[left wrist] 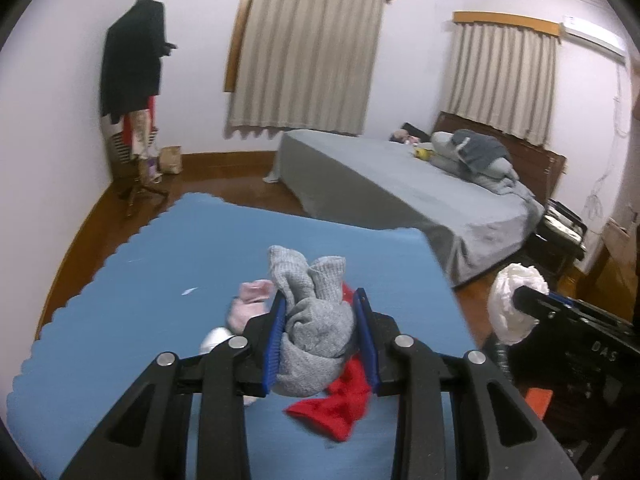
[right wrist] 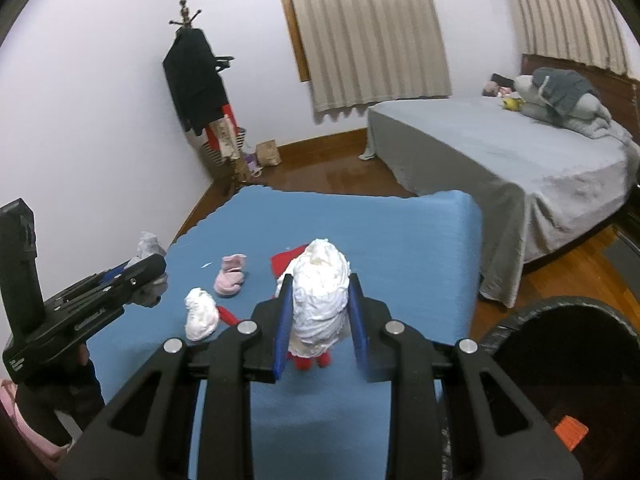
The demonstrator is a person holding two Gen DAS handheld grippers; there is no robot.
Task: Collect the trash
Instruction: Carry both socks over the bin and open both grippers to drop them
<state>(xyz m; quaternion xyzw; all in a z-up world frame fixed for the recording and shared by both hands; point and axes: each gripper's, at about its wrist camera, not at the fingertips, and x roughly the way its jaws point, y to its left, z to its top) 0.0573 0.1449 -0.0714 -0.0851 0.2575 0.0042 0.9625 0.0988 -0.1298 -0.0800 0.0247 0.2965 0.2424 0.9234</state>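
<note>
2 hand-held grippers, each clamped on a load above the blue mat.

The left hand-held gripper (left wrist: 322,318) holds a bunched grey sock (left wrist: 314,320) between its blue pads; the right hand-held gripper (right wrist: 320,308) holds a crumpled white tissue wad (right wrist: 318,300). On the blue mat (right wrist: 400,240) lie another white wad (right wrist: 200,314), a pink bootie (right wrist: 231,276) and red cloth (left wrist: 340,404). A black bin (right wrist: 568,368) stands at the right.

I see open blue worktop (right wrist: 400,240) beyond the pink sock (right wrist: 230,276); nearer me a white wad (right wrist: 200,314) and red cloth (left wrist: 340,404) clutter the way, right of the sock.
</note>
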